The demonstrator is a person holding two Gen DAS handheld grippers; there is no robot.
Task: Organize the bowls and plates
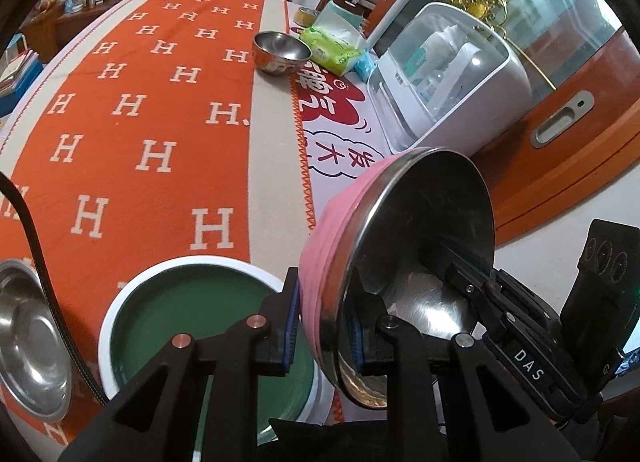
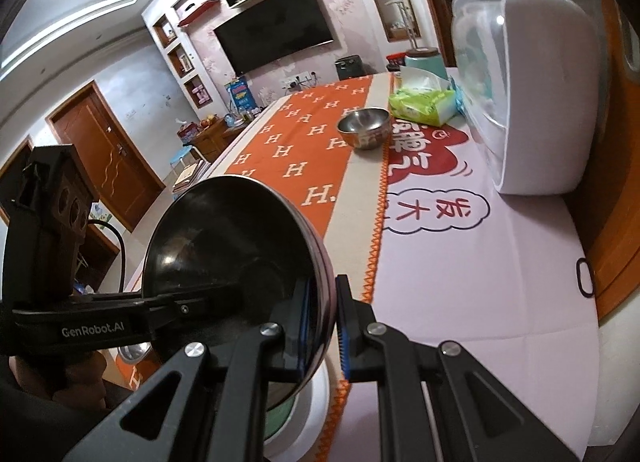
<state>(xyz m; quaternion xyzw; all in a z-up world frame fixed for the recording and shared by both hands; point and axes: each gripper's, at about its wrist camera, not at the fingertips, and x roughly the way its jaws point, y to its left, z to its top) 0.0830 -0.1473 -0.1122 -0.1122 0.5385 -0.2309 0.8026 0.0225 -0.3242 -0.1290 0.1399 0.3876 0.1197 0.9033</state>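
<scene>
A pink bowl (image 1: 420,214) with a steel inside hangs tilted above the table, held by both grippers. My left gripper (image 1: 324,322) is shut on its near rim, one pad on the pink outside and one inside. My right gripper (image 1: 464,270) grips the rim on the far right side. In the right wrist view, my right gripper (image 2: 324,322) pinches the bowl (image 2: 224,230) at its edge, while the left gripper (image 2: 208,302) reaches in from the left. Below lies a green plate (image 1: 180,310) with a white rim (image 2: 316,394). A small steel bowl (image 1: 280,50) (image 2: 365,127) stands farther back.
A shallow steel plate (image 1: 28,334) lies at the left on the orange H-patterned cloth (image 1: 152,122). A white domed appliance (image 1: 452,78) (image 2: 532,102) stands at the right against a wooden frame. A green tissue pack (image 1: 332,46) (image 2: 424,102) lies behind the small bowl.
</scene>
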